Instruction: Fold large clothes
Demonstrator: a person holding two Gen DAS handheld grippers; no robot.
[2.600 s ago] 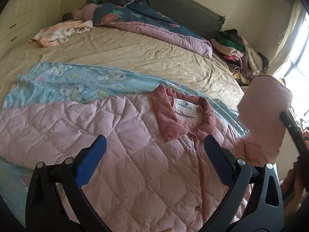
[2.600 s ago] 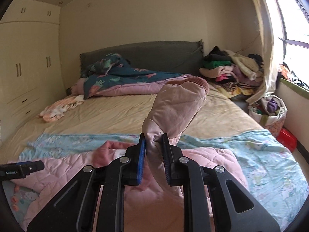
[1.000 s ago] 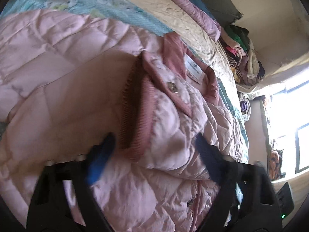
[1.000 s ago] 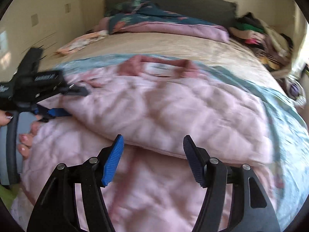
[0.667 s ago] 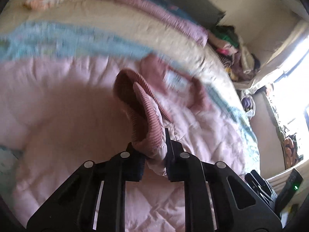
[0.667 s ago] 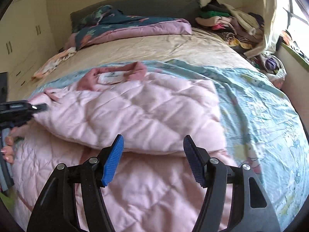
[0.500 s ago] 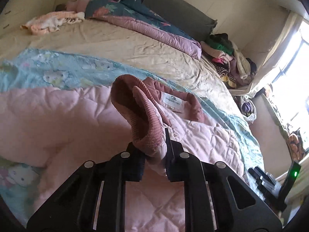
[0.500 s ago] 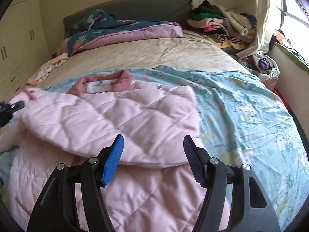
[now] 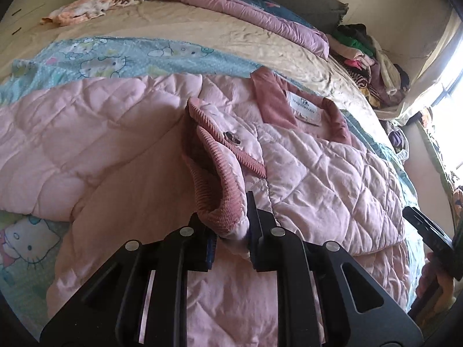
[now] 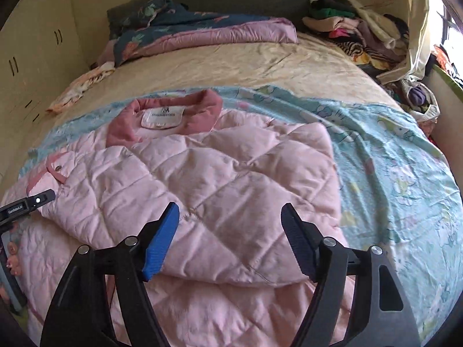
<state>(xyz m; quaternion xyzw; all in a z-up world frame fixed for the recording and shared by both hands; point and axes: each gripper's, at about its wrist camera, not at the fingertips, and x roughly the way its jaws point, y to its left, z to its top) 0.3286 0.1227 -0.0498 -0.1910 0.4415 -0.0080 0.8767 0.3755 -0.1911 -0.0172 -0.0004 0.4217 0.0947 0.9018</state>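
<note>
Mid sleeve-fold: my left claw (image 9: 228,232) is clamped on the ribbed cuff (image 9: 215,190) of the pink quilted jacket (image 10: 202,190), spread on the bed (image 10: 260,60). Right claw (image 10: 228,243), empty, has just been opening w/ nothing between. Next, I reckon: reposition cuff, smooth flat.

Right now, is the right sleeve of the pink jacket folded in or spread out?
Folded in: the sleeve lies across the jacket's front, its cuff gripped.

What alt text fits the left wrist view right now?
The left gripper is shut on the ribbed cuff of a pink quilted jacket, sleeve folded across its front. The jacket lies on a blue cartoon blanket on a bed.
</note>
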